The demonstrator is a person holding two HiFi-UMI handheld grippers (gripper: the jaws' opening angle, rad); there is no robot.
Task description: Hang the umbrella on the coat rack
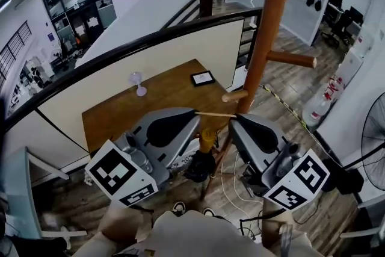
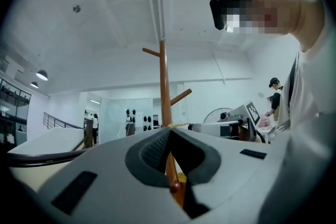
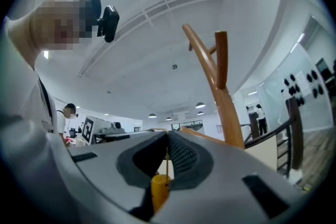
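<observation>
A folded dark umbrella (image 1: 200, 165) with a yellow handle (image 1: 207, 138) hangs from a thin tan loop cord (image 1: 215, 114). The cord is stretched level between my two grippers. My left gripper (image 1: 194, 112) is shut on the cord's left end and my right gripper (image 1: 236, 117) on its right end. The wooden coat rack (image 1: 265, 27) stands just behind, and its low peg (image 1: 234, 95) ends slightly above the cord. In the left gripper view the left gripper (image 2: 169, 129) pinches the cord with the rack pole (image 2: 165, 86) ahead. In the right gripper view the yellow handle (image 3: 160, 189) hangs under the shut right gripper (image 3: 168, 134).
A longer peg (image 1: 292, 59) sticks out right of the pole. A brown table (image 1: 114, 114) behind the black railing (image 1: 150, 39) carries a tablet (image 1: 202, 77) and a pale goblet (image 1: 138, 82). A fan (image 1: 376, 141), a fire extinguisher (image 1: 319, 102) and floor cables (image 1: 234, 180) lie right.
</observation>
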